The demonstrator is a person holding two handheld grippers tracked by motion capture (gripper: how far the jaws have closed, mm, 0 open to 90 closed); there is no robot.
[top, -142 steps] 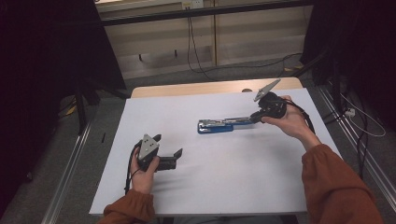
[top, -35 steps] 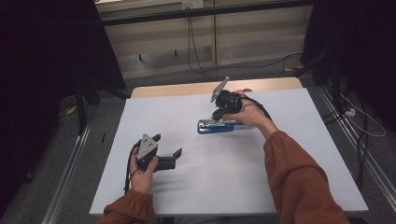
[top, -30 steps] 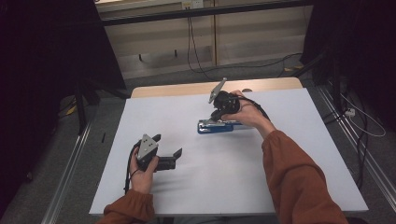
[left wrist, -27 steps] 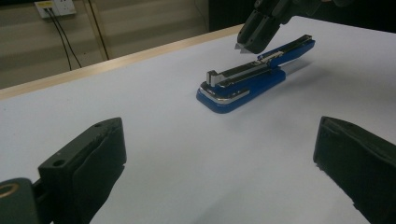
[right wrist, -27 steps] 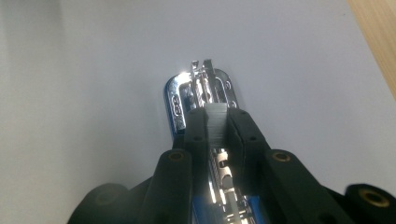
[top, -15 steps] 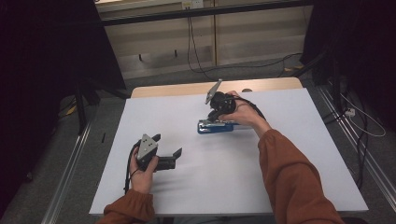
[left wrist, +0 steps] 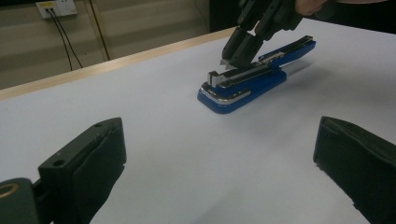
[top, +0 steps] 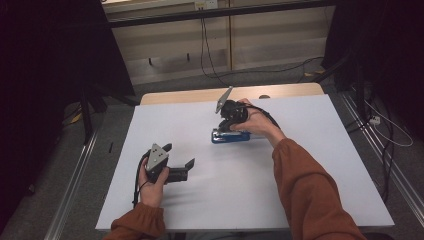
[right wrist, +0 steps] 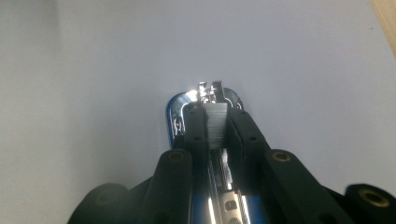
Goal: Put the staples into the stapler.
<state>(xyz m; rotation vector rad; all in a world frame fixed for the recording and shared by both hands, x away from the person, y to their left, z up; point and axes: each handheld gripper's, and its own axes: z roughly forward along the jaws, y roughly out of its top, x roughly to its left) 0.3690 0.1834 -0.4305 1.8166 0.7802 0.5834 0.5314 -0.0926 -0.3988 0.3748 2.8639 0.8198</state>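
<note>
One blue stapler (top: 230, 136) lies on the white sheet (top: 300, 190) that covers the desk (top: 200, 95), a little beyond the sheet's middle and toward the bare wooden strip at the far edge, its top arm swung open so the metal staple channel shows. Two tools are at work: the right tool (top: 224, 129) points down at the stapler's near-left end, its jaws drawn narrow and clamped on a strip of staples (right wrist: 216, 123) over the channel. Nearer than the stapler and to its left, the left tool (top: 181, 171) rests on the sheet with jaws wide and nothing between them.
</note>
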